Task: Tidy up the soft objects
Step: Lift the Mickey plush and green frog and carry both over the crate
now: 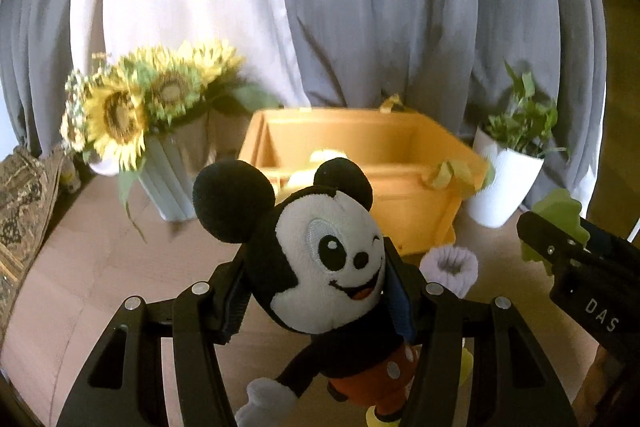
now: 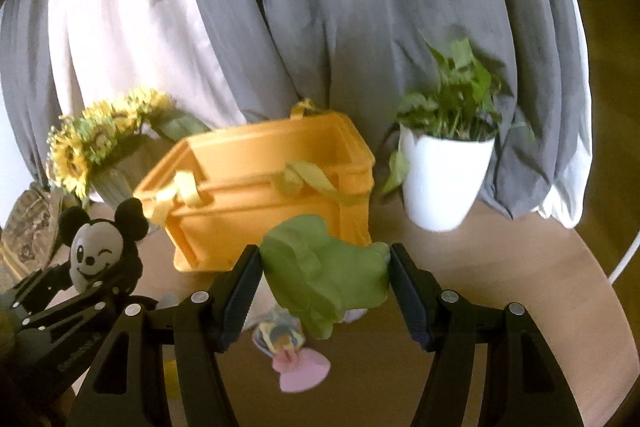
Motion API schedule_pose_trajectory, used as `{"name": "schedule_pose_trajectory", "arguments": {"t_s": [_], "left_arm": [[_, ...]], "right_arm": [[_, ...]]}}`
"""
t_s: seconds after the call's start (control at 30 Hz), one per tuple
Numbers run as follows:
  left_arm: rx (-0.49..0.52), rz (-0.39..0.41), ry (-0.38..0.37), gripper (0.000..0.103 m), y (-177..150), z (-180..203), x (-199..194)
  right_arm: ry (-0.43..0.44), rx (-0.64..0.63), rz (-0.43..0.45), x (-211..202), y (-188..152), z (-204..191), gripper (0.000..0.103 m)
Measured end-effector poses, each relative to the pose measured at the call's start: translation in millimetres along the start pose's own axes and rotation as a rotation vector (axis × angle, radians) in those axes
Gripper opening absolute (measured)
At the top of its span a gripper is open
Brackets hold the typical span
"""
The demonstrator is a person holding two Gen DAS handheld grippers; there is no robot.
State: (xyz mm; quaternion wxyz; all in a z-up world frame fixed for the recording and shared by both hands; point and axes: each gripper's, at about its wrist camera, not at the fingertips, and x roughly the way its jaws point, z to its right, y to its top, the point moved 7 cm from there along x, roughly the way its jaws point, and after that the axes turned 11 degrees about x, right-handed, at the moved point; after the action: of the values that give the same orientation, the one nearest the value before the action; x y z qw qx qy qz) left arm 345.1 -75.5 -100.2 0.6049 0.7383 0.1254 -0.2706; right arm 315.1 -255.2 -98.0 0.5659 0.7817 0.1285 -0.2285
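Observation:
My left gripper [image 1: 316, 267] is shut on the head of a black-and-white mouse plush [image 1: 320, 259] with red shorts, lifted above the table. My right gripper [image 2: 324, 279] is shut on a green plush [image 2: 324, 275], also off the table. Beyond both stands an open orange bin [image 1: 412, 207] [image 2: 260, 211] with yellow ribbon handles; something pale lies inside it. The left gripper and mouse plush [image 2: 96, 247] show at the lower left of the right wrist view. The right gripper with the green plush [image 1: 560, 215] shows at the right edge of the left wrist view.
A vase of sunflowers [image 1: 132, 111] stands left of the bin, a white pot with a green plant [image 2: 440, 179] right of it. A small pastel toy with a pink part [image 2: 292, 355] lies on the brown table [image 2: 520, 291]. Grey and white curtains [image 2: 320, 27] hang behind.

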Motion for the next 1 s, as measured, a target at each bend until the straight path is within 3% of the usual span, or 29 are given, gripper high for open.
{"name": "schedule_pose_trajectory", "arguments": {"t_s": [1.0], "left_arm": [[0.037,0.278,0.048,0.058,135.9,-29.9,-1.0]], "right_arm": [[0.087,-0.050,0.264,8.4,115.5,-47.9,0.065]]}}
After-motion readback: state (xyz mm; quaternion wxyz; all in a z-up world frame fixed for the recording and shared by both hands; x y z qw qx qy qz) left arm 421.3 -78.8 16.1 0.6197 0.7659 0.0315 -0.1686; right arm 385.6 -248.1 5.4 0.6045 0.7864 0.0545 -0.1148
